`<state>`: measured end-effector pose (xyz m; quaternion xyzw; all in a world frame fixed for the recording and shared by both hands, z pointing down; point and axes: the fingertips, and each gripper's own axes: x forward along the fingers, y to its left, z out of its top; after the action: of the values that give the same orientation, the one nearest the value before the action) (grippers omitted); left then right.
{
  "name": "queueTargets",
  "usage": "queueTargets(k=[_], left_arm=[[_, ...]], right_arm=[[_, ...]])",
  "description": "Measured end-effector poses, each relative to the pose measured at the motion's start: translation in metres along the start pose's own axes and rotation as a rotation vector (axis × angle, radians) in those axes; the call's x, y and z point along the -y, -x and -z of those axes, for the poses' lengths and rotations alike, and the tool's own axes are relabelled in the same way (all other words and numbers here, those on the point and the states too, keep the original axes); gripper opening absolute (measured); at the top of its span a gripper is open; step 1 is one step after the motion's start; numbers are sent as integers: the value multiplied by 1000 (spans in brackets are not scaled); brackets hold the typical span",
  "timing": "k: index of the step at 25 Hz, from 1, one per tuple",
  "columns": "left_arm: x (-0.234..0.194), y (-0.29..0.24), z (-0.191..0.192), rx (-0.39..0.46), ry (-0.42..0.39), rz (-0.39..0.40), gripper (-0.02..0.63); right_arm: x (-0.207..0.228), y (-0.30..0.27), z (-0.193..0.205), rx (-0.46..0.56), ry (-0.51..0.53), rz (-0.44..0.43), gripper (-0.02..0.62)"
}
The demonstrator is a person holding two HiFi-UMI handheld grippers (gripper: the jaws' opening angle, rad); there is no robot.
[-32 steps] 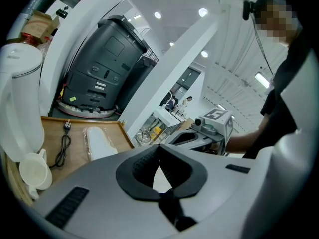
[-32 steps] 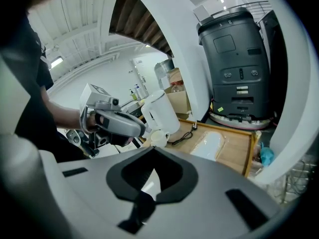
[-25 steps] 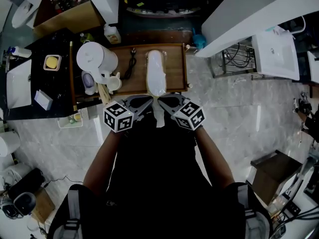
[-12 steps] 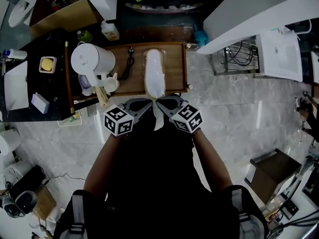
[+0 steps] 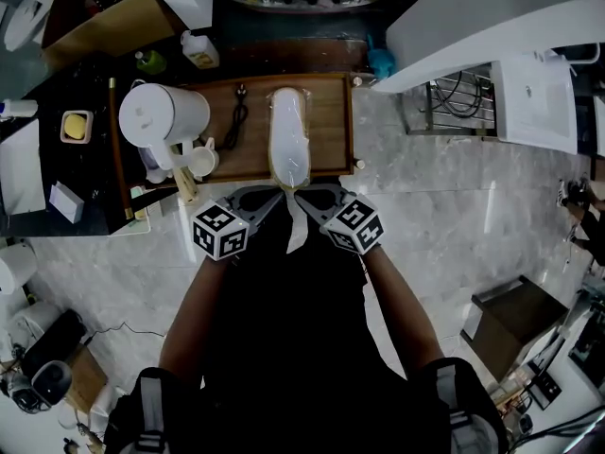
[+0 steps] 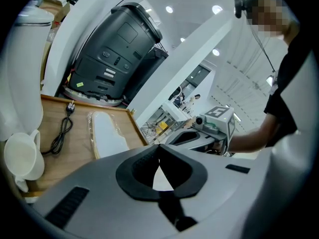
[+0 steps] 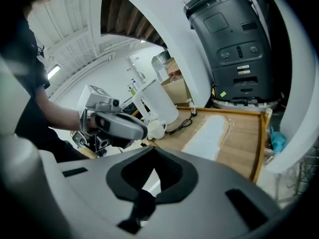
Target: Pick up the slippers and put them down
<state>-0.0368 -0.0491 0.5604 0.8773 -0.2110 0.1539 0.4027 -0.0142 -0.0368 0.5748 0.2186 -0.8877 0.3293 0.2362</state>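
Observation:
A pair of white slippers in clear plastic wrap [image 5: 289,135] lies lengthwise on a wooden tray table [image 5: 331,112], also seen in the left gripper view [image 6: 107,133] and the right gripper view [image 7: 209,131]. My left gripper [image 5: 275,196] and right gripper [image 5: 306,197] sit side by side just off the tray's near edge, tips angled toward each other at the package's near end. Both are shut. A narrow white strip [image 5: 295,225] hangs between them; I cannot tell whether either jaw pinches it. Each gripper shows in the other's view: right gripper [image 6: 212,126], left gripper [image 7: 112,123].
On the tray's left stand a white kettle [image 5: 156,116], a cream cup [image 5: 200,162] and a black power cable [image 5: 236,121]. A black machine [image 6: 117,54] sits behind the tray. A dark counter with small items [image 5: 66,130] lies to the left, pale marble floor [image 5: 454,216] to the right.
Both grippers have sunk a little together, still shut and side by side. The wrapped slippers lie in the same place on the tray.

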Motion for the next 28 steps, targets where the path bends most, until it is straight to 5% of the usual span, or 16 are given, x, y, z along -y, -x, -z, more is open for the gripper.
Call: queueTargets(k=[28], left_arm=[[-47, -18, 20, -58, 71, -22, 17]], right_arm=[[32, -29, 26, -92, -53, -19, 12]])
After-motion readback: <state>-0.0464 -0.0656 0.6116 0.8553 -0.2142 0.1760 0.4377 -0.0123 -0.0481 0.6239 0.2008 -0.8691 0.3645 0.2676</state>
